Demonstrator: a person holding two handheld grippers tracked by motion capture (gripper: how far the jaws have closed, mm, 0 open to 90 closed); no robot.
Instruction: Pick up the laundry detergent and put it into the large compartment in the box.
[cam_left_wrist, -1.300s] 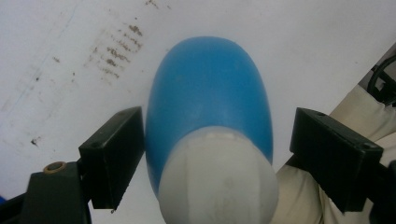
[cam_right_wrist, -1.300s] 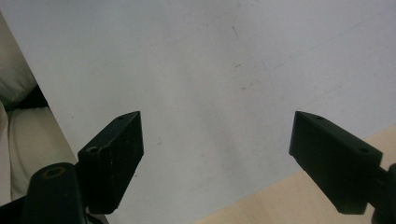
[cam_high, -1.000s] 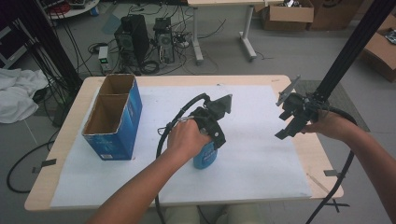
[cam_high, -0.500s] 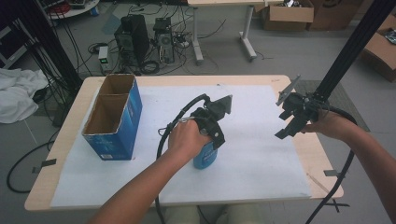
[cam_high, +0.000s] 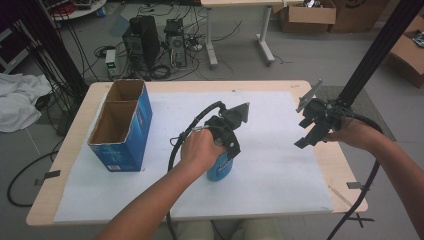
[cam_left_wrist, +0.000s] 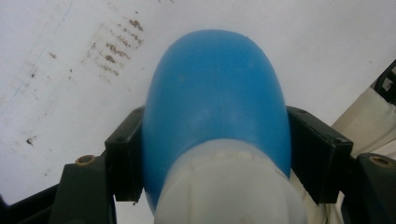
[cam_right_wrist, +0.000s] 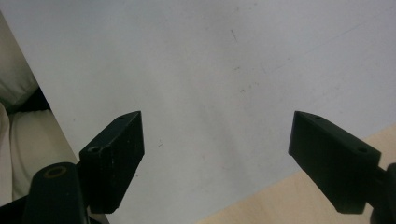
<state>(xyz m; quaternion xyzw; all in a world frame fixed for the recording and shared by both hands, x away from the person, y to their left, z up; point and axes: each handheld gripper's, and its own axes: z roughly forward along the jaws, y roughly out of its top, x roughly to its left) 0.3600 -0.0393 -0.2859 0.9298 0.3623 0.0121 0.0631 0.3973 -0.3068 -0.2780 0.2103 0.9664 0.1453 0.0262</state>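
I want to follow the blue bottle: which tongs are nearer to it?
Left. The left tongs grip the blue bottle on both sides; the right tongs are open, off to its right.

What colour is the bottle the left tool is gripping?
The bottle is blue with a whitish neck end; the left gripper view shows it best.

Smooth glossy blue plastic bottle (cam_left_wrist: 215, 98)

Left gripper (cam_high: 223, 150) jaws clamped; right gripper (cam_high: 310, 131) jaws wide apart.
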